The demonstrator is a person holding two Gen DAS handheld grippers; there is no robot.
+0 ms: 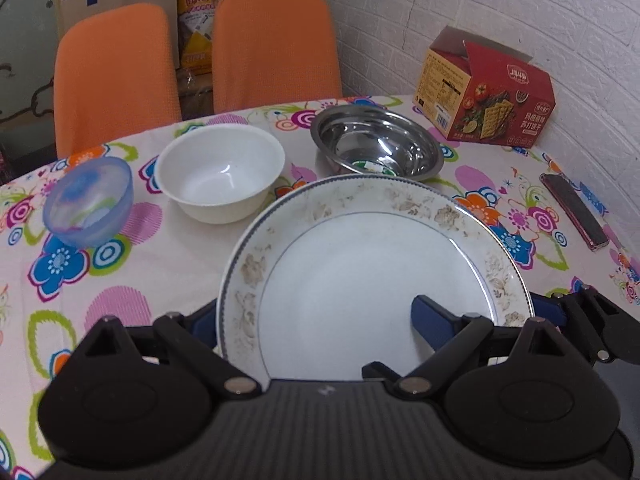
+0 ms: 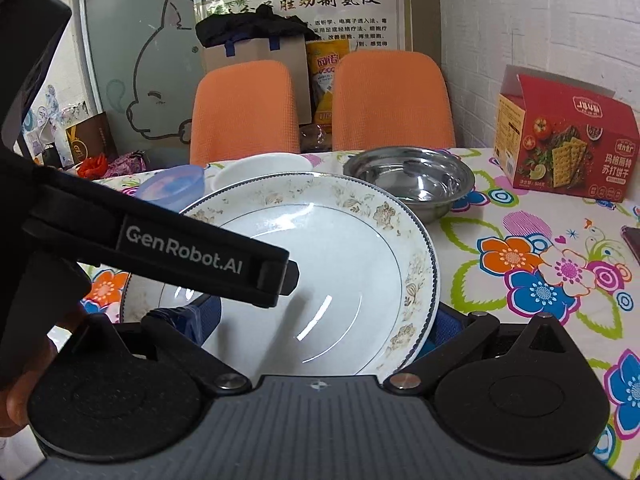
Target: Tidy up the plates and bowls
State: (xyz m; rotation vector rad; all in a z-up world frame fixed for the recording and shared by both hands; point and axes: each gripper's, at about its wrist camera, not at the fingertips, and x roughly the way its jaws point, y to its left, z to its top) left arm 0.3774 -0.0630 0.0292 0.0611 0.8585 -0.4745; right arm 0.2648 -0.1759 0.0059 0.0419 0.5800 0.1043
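Note:
A white plate with a brown floral rim (image 1: 360,264) is tilted across my left gripper (image 1: 318,318), which is shut on it: one blue finger (image 1: 434,314) lies on its face, the other goes under its left rim. In the right wrist view my right gripper (image 2: 320,324) is shut on a matching plate (image 2: 340,248), and a second plate rim (image 2: 134,300) peeks out below at the left. The left gripper's black body (image 2: 180,244) reaches over that plate. Behind stand a blue plastic bowl (image 1: 90,200), a white bowl (image 1: 220,172) and a steel bowl (image 1: 376,142).
The table has a flowered cloth (image 1: 120,280). A red cracker box (image 1: 488,92) stands at the back right by the white brick wall. A phone (image 1: 574,210) lies near the right edge. Two orange chairs (image 1: 116,76) stand behind the table.

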